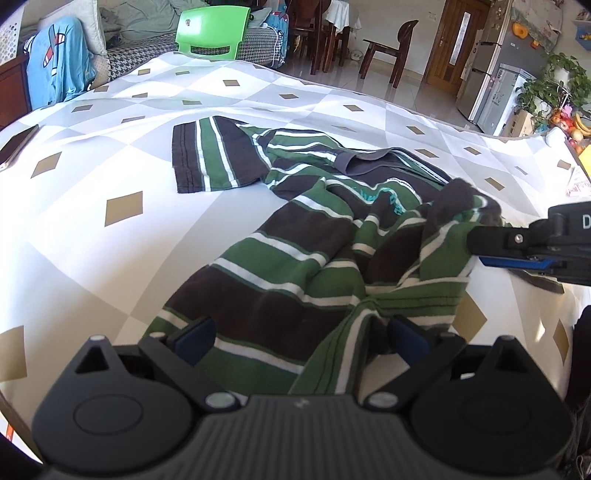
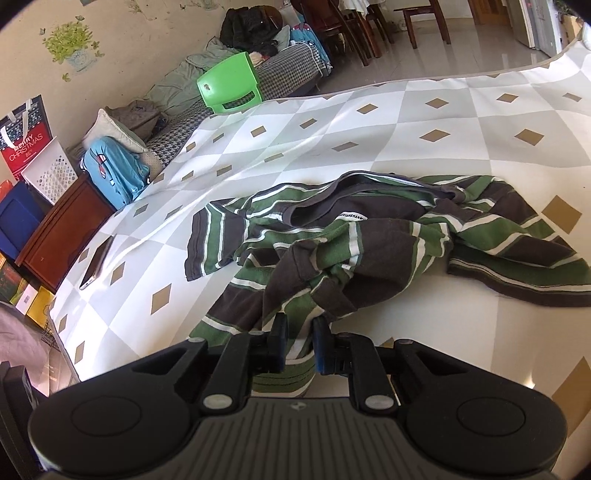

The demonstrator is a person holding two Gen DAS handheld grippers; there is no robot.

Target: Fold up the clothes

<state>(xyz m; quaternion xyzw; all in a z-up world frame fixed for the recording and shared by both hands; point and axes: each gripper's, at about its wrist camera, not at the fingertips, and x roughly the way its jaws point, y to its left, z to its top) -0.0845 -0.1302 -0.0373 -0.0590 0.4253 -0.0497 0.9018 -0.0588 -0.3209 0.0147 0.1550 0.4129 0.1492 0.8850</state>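
A green, dark brown and white striped shirt [image 1: 280, 258] lies crumpled on a white and grey diamond-pattern tablecloth [image 1: 92, 221]. One sleeve [image 1: 207, 158] is spread flat at the far left. My left gripper [image 1: 300, 334] stands wide open over the shirt's near hem, with fabric lying between its fingers and neither pad pressing on it. From the right edge of the left wrist view, my right gripper [image 1: 476, 249] reaches in, pinching a bunched fold. In the right wrist view the right gripper [image 2: 300, 341] is shut on a fold of the shirt [image 2: 369, 251], which hangs lifted from its pads.
A phone [image 2: 96, 264] lies near the table's left edge. A green plastic chair [image 1: 210, 33] stands beyond the far edge, with a sofa piled with clothes behind it. A paper [image 1: 578, 182] rests at the right edge. Wooden chairs and a fridge stand farther back.
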